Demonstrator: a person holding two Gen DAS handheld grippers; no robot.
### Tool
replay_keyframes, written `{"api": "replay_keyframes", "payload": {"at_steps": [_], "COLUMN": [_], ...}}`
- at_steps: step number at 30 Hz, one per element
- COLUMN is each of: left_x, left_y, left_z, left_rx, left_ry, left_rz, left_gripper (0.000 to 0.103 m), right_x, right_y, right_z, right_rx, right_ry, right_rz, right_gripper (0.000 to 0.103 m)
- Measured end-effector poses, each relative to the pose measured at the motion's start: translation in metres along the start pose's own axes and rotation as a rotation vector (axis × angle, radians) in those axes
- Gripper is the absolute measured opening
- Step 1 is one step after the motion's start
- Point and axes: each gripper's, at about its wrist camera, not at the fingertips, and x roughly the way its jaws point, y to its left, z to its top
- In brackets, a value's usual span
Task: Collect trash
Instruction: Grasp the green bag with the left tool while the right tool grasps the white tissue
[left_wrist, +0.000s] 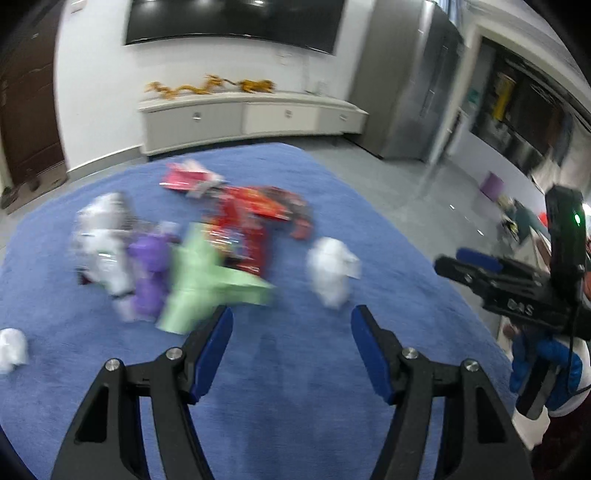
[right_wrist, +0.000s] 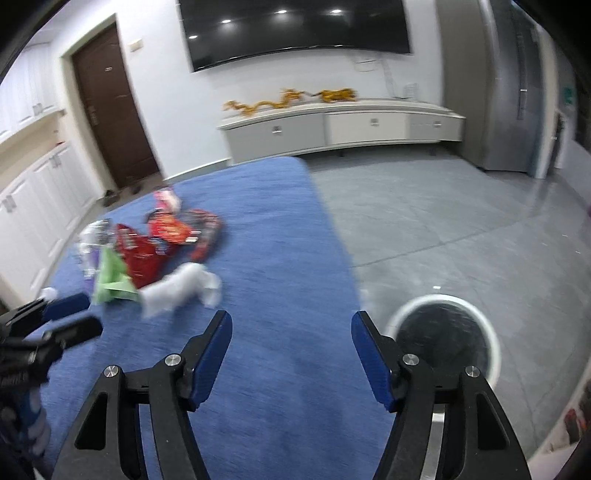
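Blue tabletop (left_wrist: 295, 369) carries crumpled white paper (left_wrist: 332, 271) mid-surface beside red wrappers (left_wrist: 255, 221), all likely light, soft and crushable, best pinched across the bulge; left gripper (left_wrist: 291, 323) and right gripper (right_wrist: 291, 326) gape wide, holding nothing

A dark TV (right_wrist: 295, 29) hangs above a low cabinet (right_wrist: 340, 129) topped with gold ornaments (right_wrist: 291, 99), brown door (right_wrist: 110, 103) at left.

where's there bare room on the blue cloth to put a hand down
Bare: the near strip of the blue cloth below the left gripper, and the band along its right edge beside the bin, past the white wad. Crowded: the far left, where the red wrappers, green paper and purple wad pile together.
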Motion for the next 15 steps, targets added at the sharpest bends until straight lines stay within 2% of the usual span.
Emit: {"api": "replay_keyframes", "payload": {"at_steps": [5, 11, 15], "left_x": [0.010, 0.037, 0.055], "left_y": [0.043, 0.049, 0.048], "left_z": [0.017, 0.026, 0.025], "left_rx": [-0.057, -0.036, -0.036], "left_ry": [-0.003, 0.030, 0.056], "left_rz": [0.004, 0.000, -0.012], "left_gripper": [0.065, 0.063, 0.053], "right_x": [0.030, 0.071, 0.094], "right_y": [0.038, 0.064, 0.063], "right_z": [0.015, 0.028, 0.028], "right_rx": [-0.072, -0.126, -0.108], "right_ry": [0.030, 0.064, 0.108], "right_rz": [0.100, 0.144, 0.162], "right_gripper": [0.065, 0.065, 0.065]}}
